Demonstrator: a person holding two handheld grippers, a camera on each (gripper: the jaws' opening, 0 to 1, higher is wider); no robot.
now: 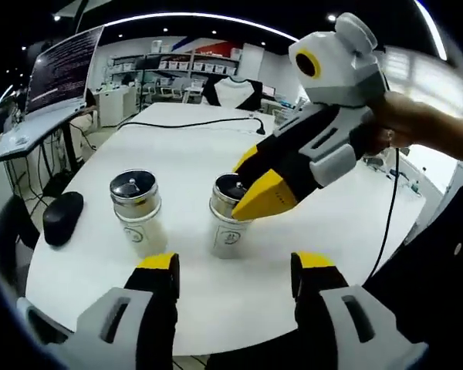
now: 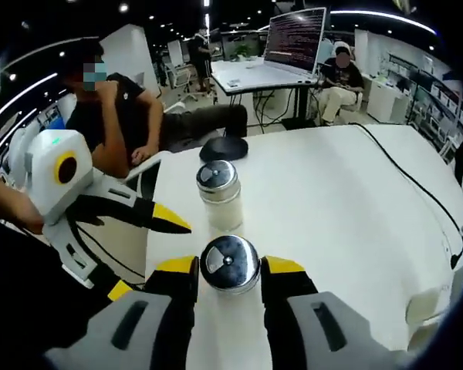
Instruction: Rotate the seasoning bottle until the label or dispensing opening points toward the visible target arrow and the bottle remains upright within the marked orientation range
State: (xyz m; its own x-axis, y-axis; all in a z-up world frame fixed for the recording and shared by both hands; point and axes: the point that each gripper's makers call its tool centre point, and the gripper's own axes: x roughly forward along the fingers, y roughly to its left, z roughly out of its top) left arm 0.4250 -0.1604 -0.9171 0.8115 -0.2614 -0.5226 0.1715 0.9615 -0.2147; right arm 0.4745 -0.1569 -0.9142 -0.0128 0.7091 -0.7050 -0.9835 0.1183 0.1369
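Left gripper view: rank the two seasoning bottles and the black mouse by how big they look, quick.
1-2. Left bottle and right bottle: look alike; the right gripper covers part of the right one's cap, so no ranking.
3. Black mouse: smallest, though it sits near the warped edge.

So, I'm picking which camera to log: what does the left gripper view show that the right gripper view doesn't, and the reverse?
Left gripper view alone: the bottles from the side, with the near bottle's label, and the right gripper closing on that bottle's cap from outside.

Right gripper view alone: the near bottle's cap top between its own jaws, and seated people past the table.

Both share: the white table, two seasoning bottles including the far bottle, a black mouse and the black cable.
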